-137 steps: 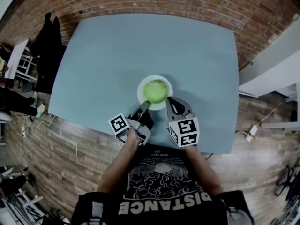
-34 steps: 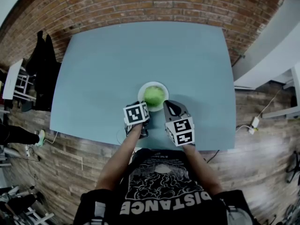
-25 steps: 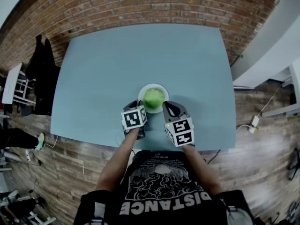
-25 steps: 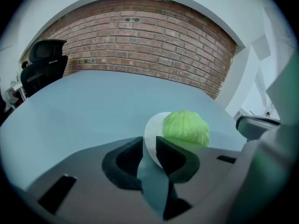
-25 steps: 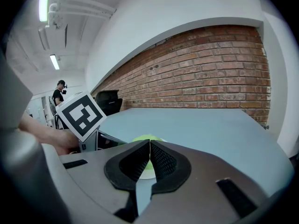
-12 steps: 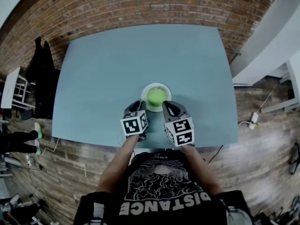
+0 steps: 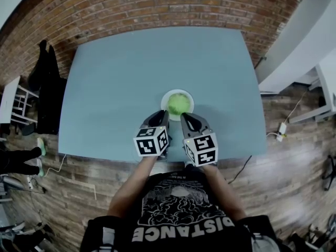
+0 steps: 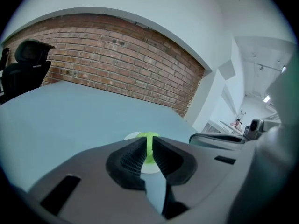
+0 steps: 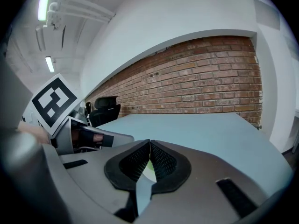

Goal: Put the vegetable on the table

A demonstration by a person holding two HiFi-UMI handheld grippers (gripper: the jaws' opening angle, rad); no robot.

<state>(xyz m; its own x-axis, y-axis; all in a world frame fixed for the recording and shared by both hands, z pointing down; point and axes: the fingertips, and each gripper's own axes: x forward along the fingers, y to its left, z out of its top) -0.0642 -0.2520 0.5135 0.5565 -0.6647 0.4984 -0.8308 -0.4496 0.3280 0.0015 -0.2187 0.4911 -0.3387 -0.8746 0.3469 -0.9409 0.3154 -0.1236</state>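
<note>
A round green vegetable [image 7: 178, 103] lies on a small white plate [image 7: 169, 96] near the front middle of the blue-grey table [image 7: 131, 67]. Just short of the plate, my left gripper [image 7: 160, 116] and right gripper [image 7: 187, 117] sit side by side, both pointing at it and touching nothing. In the left gripper view the left gripper [image 8: 149, 142] is shut down to a thin slit, and the vegetable [image 8: 149, 146] on its plate [image 8: 133, 136] shows through that slit. In the right gripper view the right gripper [image 9: 149, 143] has its pads meeting at the tips, with nothing between them.
A brick wall [image 7: 157, 4] runs behind the table. A dark coat on a chair [image 7: 48, 72] stands at the table's left side, and white furniture [image 7: 299, 41] at its right. The left gripper's marker cube [image 9: 52, 101] fills the left of the right gripper view.
Both grippers have drawn back from the plate towards the table's near edge and closer together. The left one was beside the plate's left rim. The vegetable stays on the plate.
</note>
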